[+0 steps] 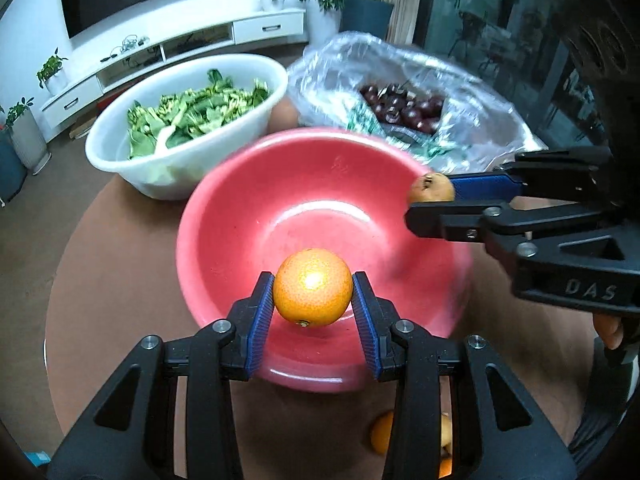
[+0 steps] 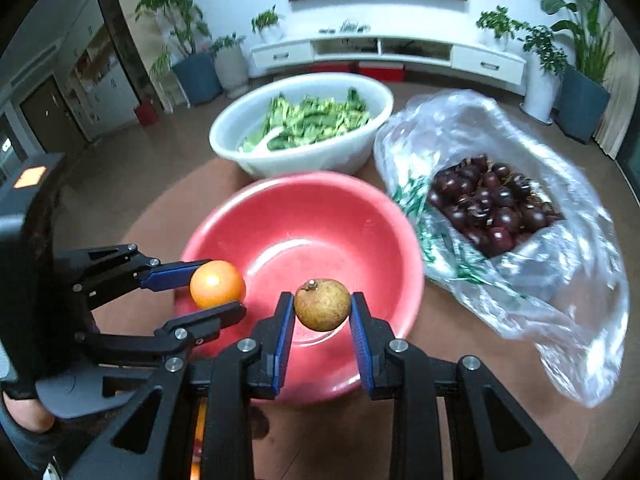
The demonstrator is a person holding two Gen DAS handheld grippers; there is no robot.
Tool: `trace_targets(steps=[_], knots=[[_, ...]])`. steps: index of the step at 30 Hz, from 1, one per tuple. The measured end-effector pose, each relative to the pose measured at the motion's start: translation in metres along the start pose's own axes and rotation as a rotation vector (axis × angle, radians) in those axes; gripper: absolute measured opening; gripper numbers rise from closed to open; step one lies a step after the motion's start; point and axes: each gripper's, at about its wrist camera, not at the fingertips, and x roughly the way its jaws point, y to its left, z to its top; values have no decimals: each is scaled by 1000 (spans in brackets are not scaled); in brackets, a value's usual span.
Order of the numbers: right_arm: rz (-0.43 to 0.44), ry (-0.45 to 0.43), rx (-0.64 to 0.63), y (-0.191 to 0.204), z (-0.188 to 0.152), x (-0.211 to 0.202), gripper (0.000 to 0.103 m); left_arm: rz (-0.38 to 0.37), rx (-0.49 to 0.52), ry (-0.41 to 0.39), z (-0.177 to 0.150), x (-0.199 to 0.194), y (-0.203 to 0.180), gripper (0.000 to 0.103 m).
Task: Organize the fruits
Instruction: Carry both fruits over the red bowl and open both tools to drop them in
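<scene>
My left gripper (image 1: 313,294) is shut on an orange (image 1: 312,287) and holds it above the near rim of an empty red bowl (image 1: 248,216). It also shows in the right wrist view (image 2: 214,285), where the orange (image 2: 217,284) hangs over the bowl's left rim. My right gripper (image 2: 322,310) is shut on a small brown speckled fruit (image 2: 322,304) above the red bowl (image 2: 360,232). In the left wrist view my right gripper (image 1: 430,196) holds that brown fruit (image 1: 431,188) over the bowl's right rim.
A white basin (image 1: 120,152) with leafy greens stands behind the red bowl. A clear plastic bag (image 2: 560,300) with dark purple fruits (image 2: 488,204) lies to the right. More oranges (image 1: 382,438) lie on the round brown table (image 1: 120,280) near my left gripper.
</scene>
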Motion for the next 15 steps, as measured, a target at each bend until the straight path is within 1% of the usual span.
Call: trace_targets(steps=[6,15], knots=[[-43,48,-67,7,3,25,30,6,6,30,-2,19,2,37],[-71,90,-116,11,4,42,31,22,35,42,-1,29,0,37]])
